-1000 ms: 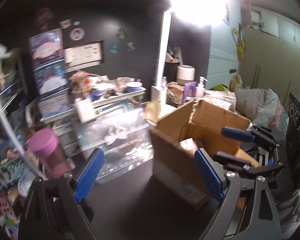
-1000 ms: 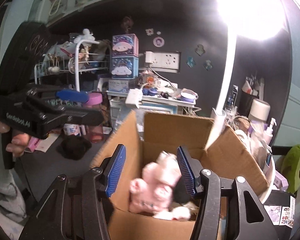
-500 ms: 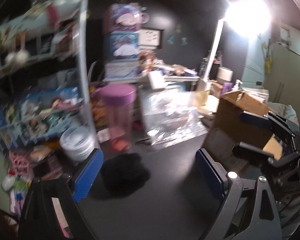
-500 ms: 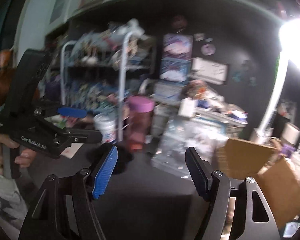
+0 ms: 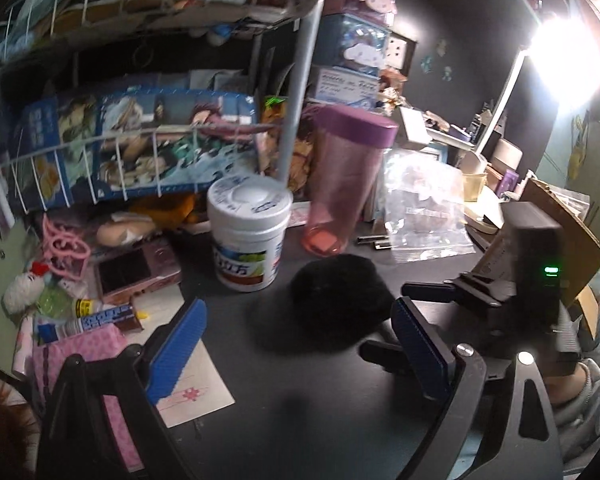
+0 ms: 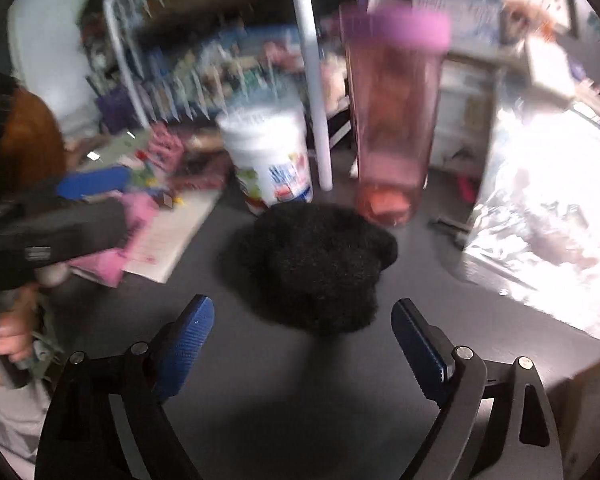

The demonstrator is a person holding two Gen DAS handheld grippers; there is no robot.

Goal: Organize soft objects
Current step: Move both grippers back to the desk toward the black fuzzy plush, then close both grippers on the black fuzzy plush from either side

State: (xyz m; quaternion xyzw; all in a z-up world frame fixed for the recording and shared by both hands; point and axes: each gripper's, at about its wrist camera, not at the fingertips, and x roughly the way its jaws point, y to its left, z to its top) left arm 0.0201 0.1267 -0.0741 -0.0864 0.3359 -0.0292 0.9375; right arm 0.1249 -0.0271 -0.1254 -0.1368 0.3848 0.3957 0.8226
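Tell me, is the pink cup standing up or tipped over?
Standing up. The pink cup sits on its base, purple lid on top, behind the black fluffy toy.

Your black fuzzy plush (image 6: 316, 264) lies on a dark grey desk (image 6: 284, 396), nearly the same shade. Both of your grippers, the left gripper (image 5: 300, 350) and the right gripper (image 6: 300, 344), are black with ribbed blue pads (image 6: 184, 344). Just beyond the plush you have a translucent pink tumbler (image 5: 346, 184) with a purple lid and a white tub (image 5: 249, 232) with a blue, green and red label. Far right, your cardboard box (image 5: 564, 224) is plain brown. Near left, a white card (image 5: 192, 380) carries a small red mark.
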